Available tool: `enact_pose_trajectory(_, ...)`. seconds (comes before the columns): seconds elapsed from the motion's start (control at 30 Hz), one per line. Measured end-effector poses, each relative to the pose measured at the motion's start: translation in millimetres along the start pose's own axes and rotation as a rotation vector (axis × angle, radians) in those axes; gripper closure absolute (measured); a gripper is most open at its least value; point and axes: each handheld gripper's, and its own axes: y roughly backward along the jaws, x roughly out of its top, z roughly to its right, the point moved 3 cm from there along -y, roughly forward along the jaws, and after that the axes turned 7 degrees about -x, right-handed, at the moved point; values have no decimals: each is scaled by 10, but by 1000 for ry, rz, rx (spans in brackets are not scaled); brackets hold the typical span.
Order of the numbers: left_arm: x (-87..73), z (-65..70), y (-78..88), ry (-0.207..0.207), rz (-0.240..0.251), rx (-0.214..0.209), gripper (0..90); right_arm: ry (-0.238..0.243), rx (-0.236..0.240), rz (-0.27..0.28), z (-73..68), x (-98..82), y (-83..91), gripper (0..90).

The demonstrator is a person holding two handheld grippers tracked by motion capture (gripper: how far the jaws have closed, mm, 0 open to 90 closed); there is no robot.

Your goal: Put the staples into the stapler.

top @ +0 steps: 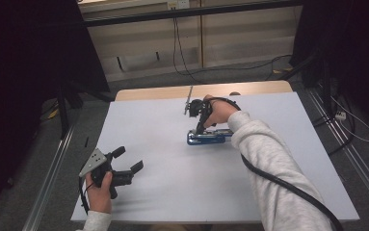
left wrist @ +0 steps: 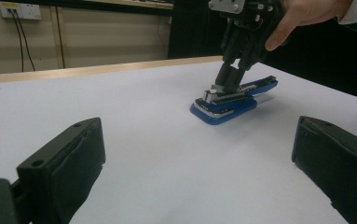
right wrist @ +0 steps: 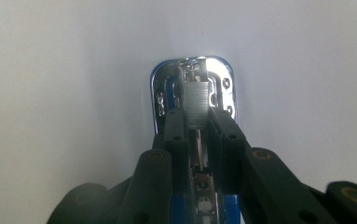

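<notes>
A blue stapler (top: 210, 137) with a chrome inside lies near the middle of the white table, its length running left to right. My right gripper (top: 200, 129) points down onto its left end. In the right gripper view the jaws of my right gripper (right wrist: 197, 123) are shut on a silver strip of staples (right wrist: 196, 100) held over the stapler (right wrist: 164, 88). The left gripper view shows the stapler (left wrist: 227, 106) ahead, with the right gripper (left wrist: 225, 83) on it. My left gripper (top: 128, 159) rests at the front left, open and holding nothing, well apart from the stapler.
The white table top (top: 163, 192) has a wooden far edge (top: 163, 91). A black cable (top: 278, 180) trails from the right gripper along the sleeve. Beyond the table are grey floor, loose cables (top: 182, 57) and dark stands at both sides.
</notes>
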Motion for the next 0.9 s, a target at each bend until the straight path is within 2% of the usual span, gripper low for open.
enact_pose_trajectory(0.33,1,-2,5,0,0,-1,27,14,-8,-17,2,7,-22,790)
enact_pose_trajectory(0.9,1,-5,5,0,2,7,27,16,0,-8,-7,22,-12,790)
